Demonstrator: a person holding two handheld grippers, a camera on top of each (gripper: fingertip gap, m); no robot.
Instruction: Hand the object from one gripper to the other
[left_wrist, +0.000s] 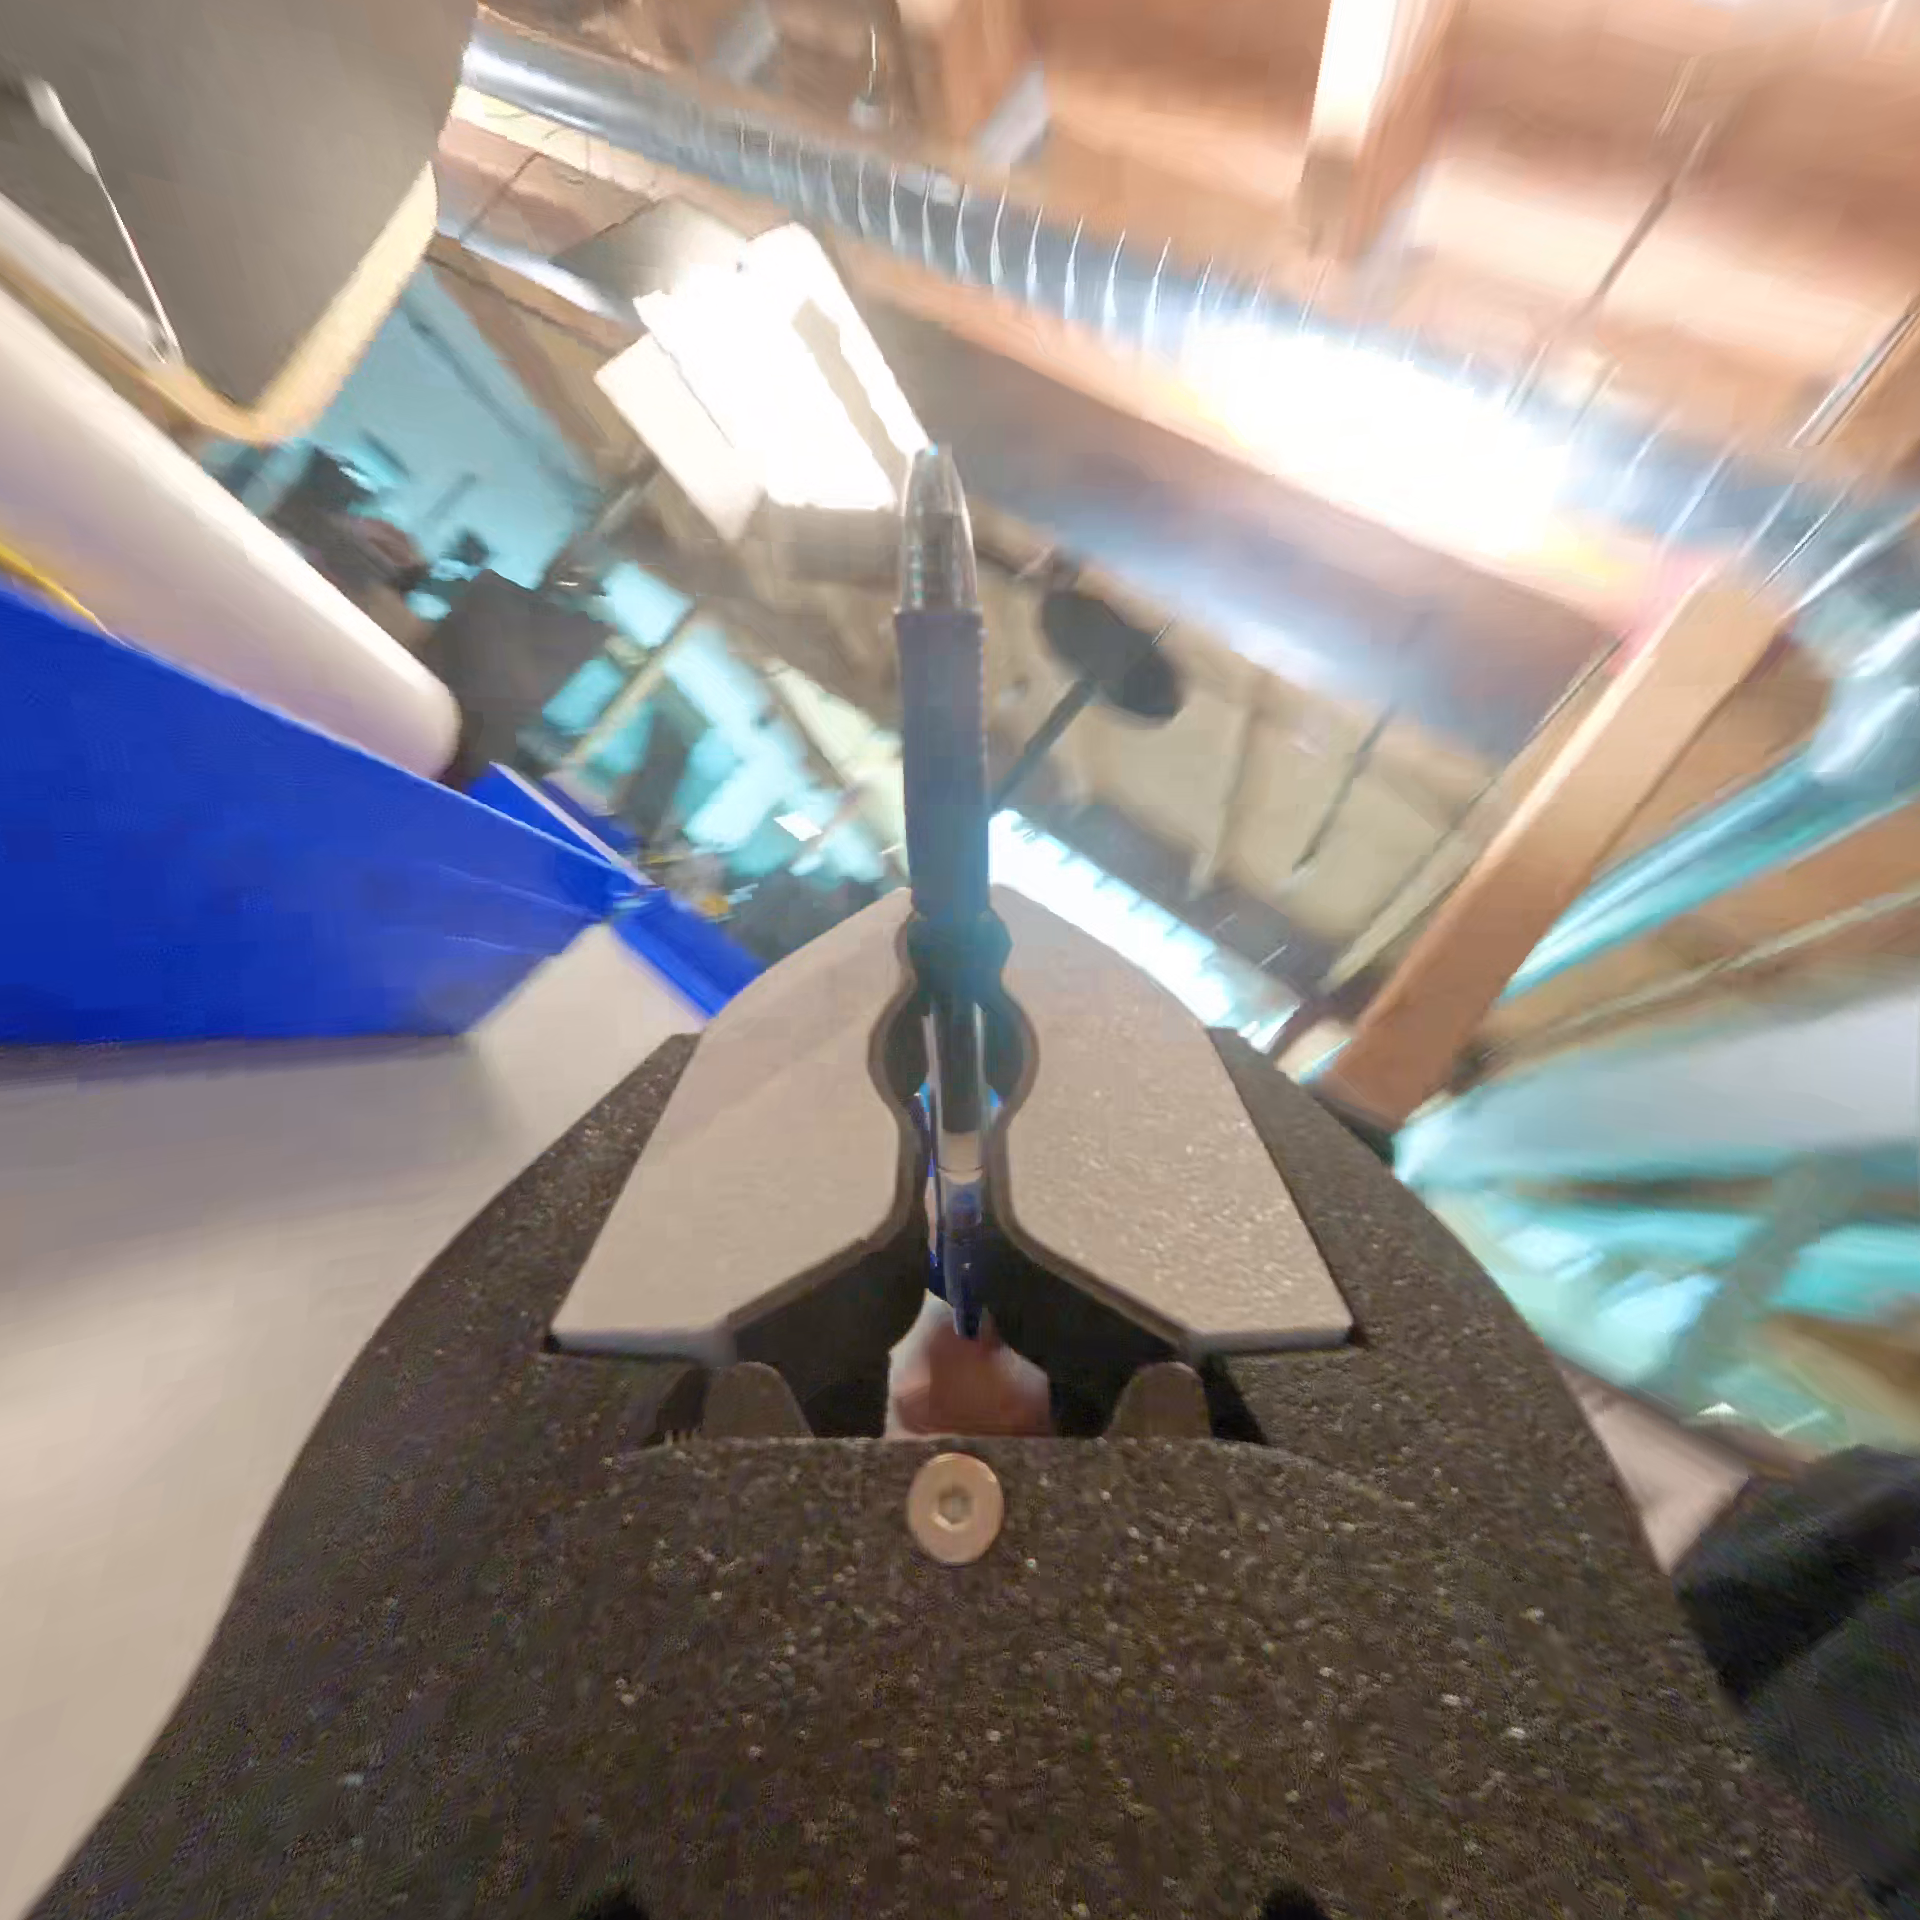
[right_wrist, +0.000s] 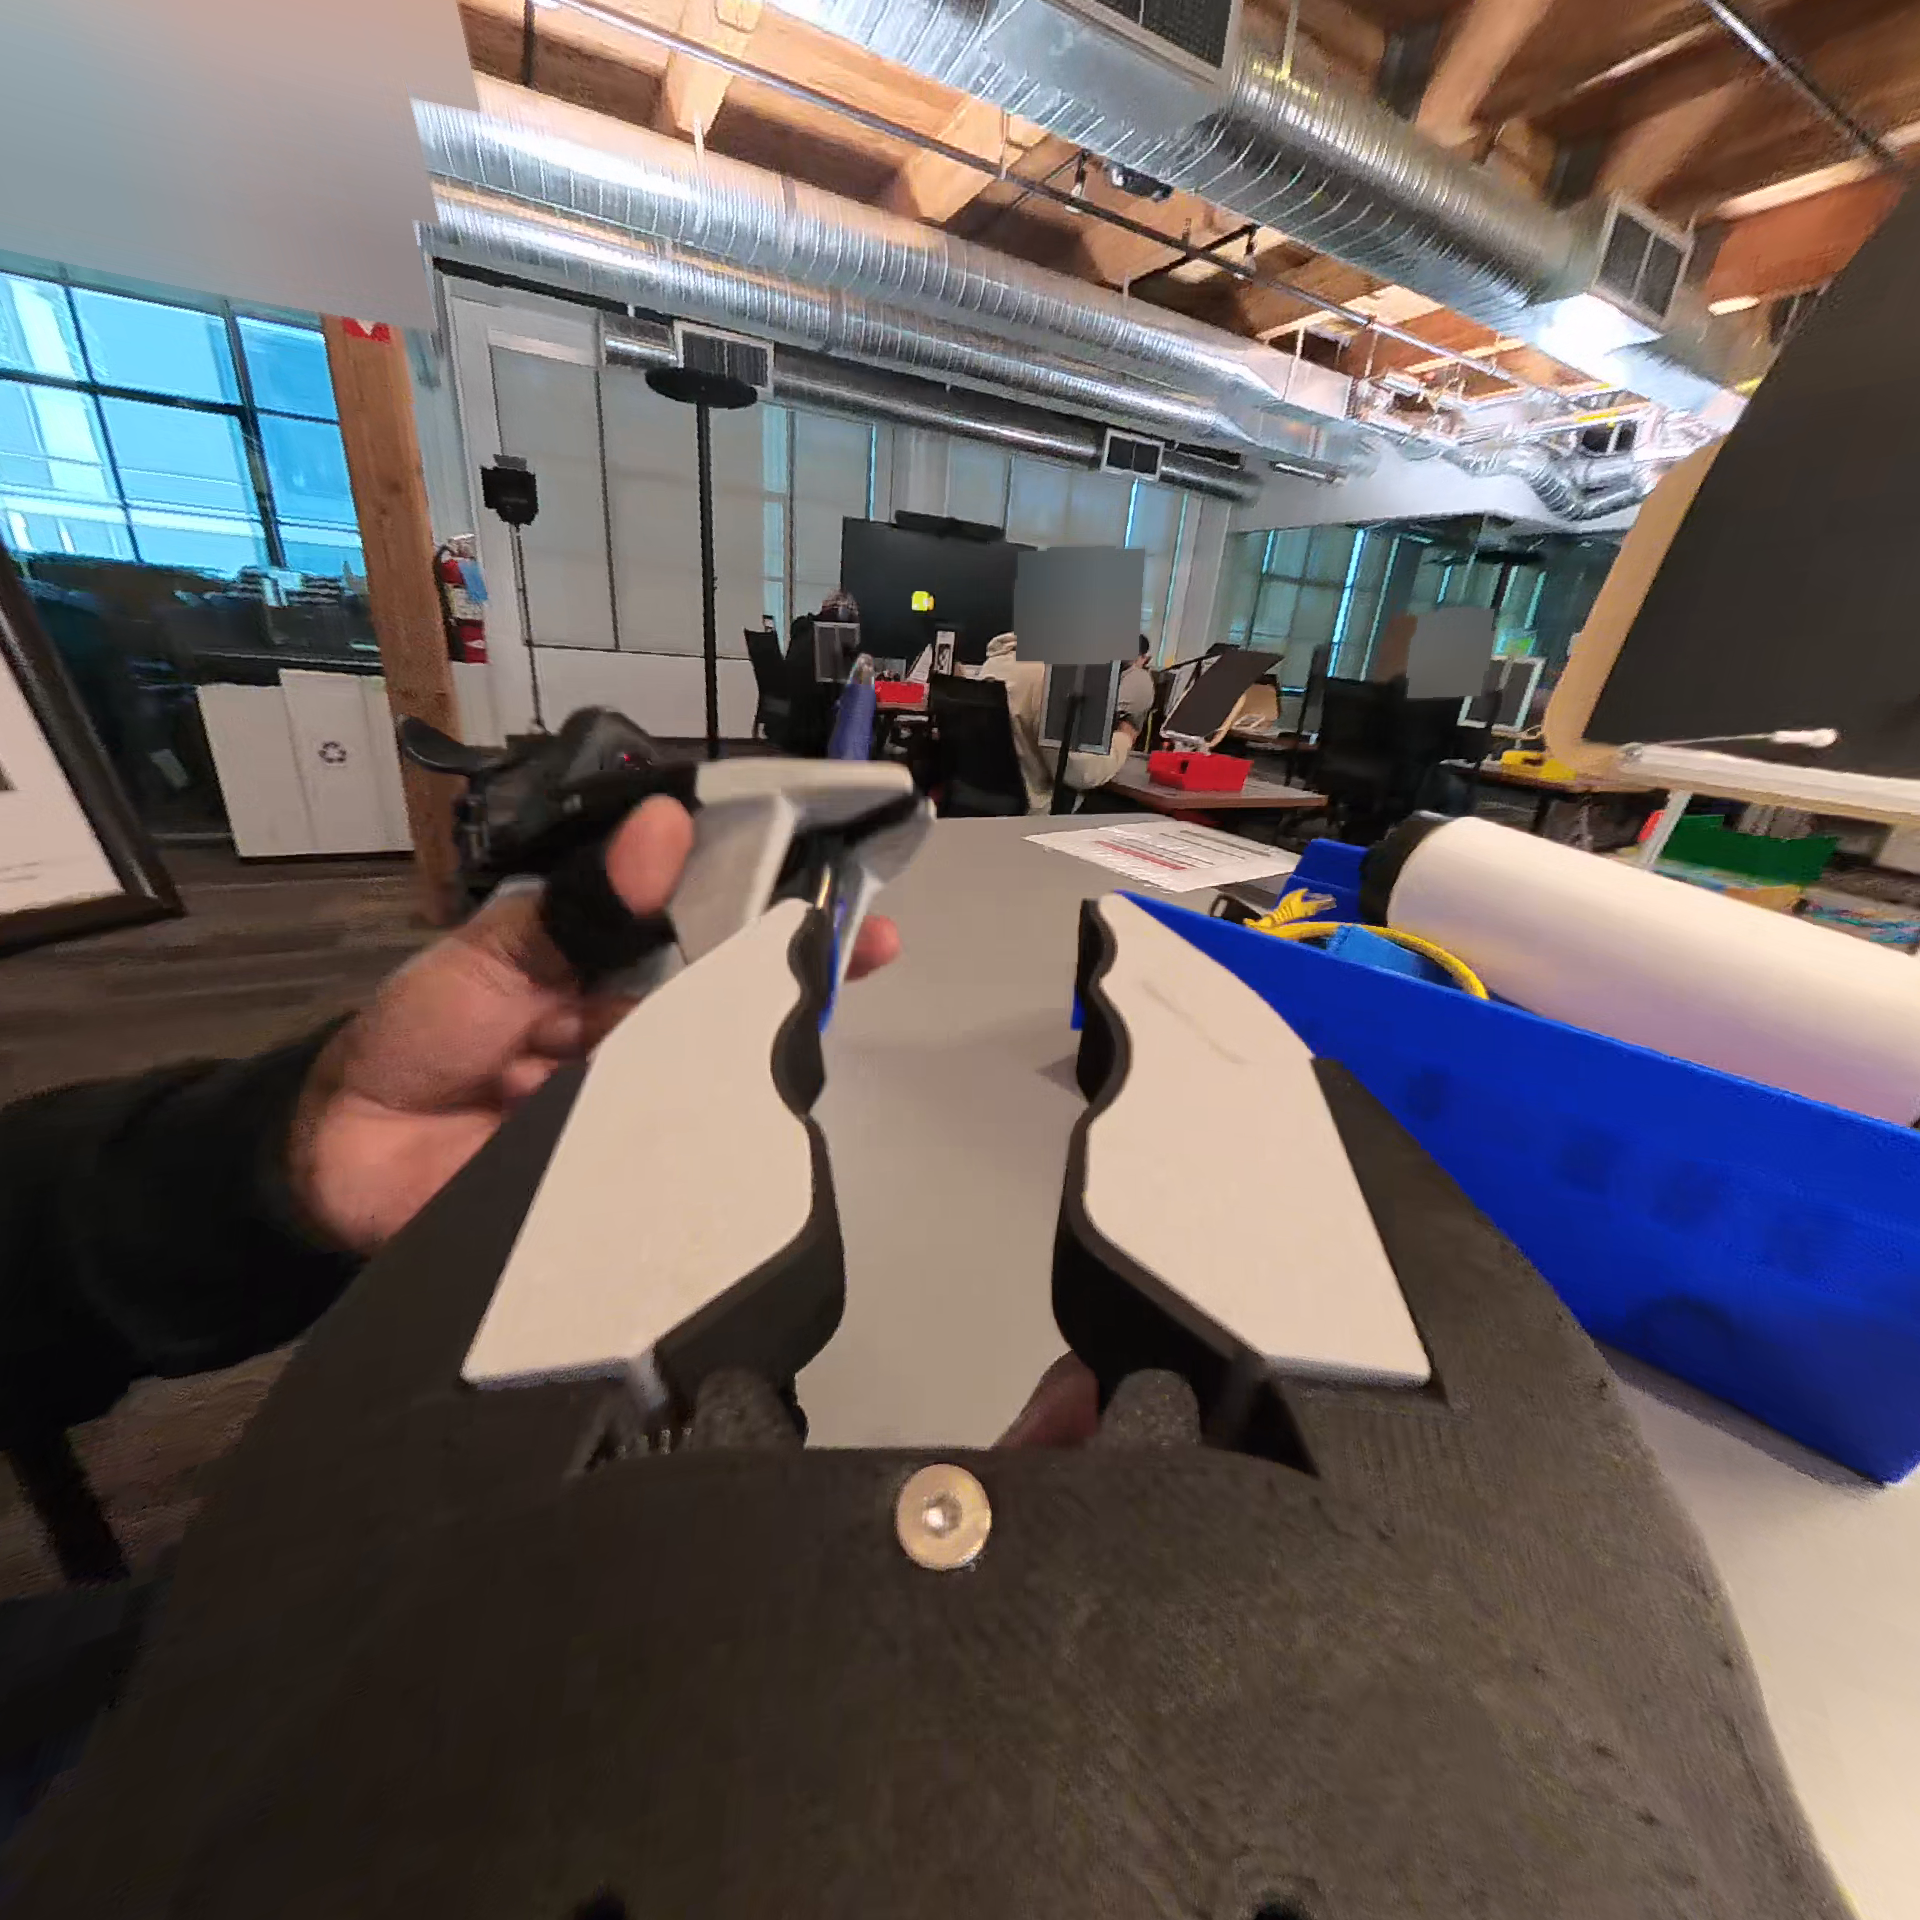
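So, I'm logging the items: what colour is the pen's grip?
Dark blue on the pen; the left wrist view shows it best.

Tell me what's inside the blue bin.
In the blue bin, a white cylinder with a black end lies along it, and a yellow cable curls beside that. The bin's near wall hides whatever lies lower down.

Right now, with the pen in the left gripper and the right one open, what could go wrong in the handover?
1. The left gripper pinches the pen only near its fingertips; most of the barrel sticks out, so a bump could tilt it.
2. The right gripper is open and off to the side of the pen; closing early would miss it.
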